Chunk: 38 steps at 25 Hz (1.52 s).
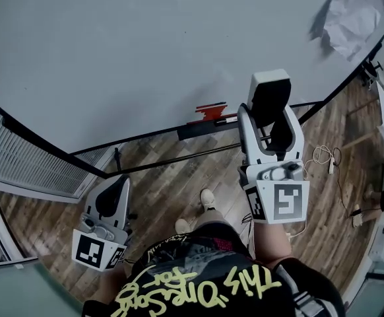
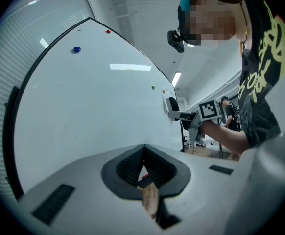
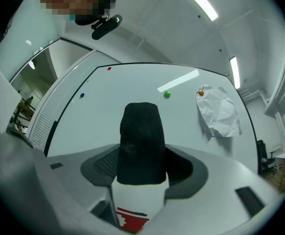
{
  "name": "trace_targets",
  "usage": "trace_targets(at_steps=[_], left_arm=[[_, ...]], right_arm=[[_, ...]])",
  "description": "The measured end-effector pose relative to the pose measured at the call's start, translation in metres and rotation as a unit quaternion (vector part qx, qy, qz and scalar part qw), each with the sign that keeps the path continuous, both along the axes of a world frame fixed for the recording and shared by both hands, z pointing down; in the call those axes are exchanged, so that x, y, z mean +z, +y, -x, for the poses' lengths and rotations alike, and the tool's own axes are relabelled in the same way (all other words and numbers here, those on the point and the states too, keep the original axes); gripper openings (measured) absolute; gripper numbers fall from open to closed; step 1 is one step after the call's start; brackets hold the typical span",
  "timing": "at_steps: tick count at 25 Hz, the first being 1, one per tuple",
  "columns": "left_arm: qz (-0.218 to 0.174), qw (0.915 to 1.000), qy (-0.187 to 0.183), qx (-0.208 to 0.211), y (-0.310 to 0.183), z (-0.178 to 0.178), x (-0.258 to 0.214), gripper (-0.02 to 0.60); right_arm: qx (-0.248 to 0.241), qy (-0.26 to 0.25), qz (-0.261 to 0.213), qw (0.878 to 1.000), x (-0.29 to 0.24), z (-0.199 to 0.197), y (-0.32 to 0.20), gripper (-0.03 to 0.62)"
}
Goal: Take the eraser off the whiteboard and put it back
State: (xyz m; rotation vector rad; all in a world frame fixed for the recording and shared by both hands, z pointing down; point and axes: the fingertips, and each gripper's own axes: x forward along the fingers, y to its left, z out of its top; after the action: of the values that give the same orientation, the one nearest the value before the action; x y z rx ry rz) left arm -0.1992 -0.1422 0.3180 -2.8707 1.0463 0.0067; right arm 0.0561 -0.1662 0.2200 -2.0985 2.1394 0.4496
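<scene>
Eraser [image 3: 141, 146] gripped between the jaws of the right gripper [image 1: 269, 121], centre-right of head view, close to whiteboard [image 1: 146, 45]; contact unclear. Fits either just lifted off or being returned. Left gripper [image 1: 118, 190] closed, empty, lower left.

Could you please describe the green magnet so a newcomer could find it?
Start at the big whiteboard and find the crumpled paper near its upper right. The green magnet sits just left of it, alone on bare board; the orange magnet sits on the paper's corner.
</scene>
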Motion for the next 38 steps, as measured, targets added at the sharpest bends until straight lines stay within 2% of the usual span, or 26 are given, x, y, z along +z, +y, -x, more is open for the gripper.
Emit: trace_targets(at_steps=[16,29,38], left_arm=[[0.005,0.9999,-0.004,0.012,0.002,-0.009,0.003,0.008],[-0.001,0.9998,-0.005,0.017,0.004,-0.021,0.000,0.008],[-0.005,1.0000,-0.005,0.006,0.000,-0.021,-0.003,0.008]], right_arm=[[-0.003,-0.021,0.013,1.000,0.009,-0.007,0.034,0.262],[-0.002,-0.023,0.008,1.000,0.008,-0.015,0.036,0.262],[-0.022,-0.020,0.009,1.000,0.007,-0.007,0.021,0.262]])
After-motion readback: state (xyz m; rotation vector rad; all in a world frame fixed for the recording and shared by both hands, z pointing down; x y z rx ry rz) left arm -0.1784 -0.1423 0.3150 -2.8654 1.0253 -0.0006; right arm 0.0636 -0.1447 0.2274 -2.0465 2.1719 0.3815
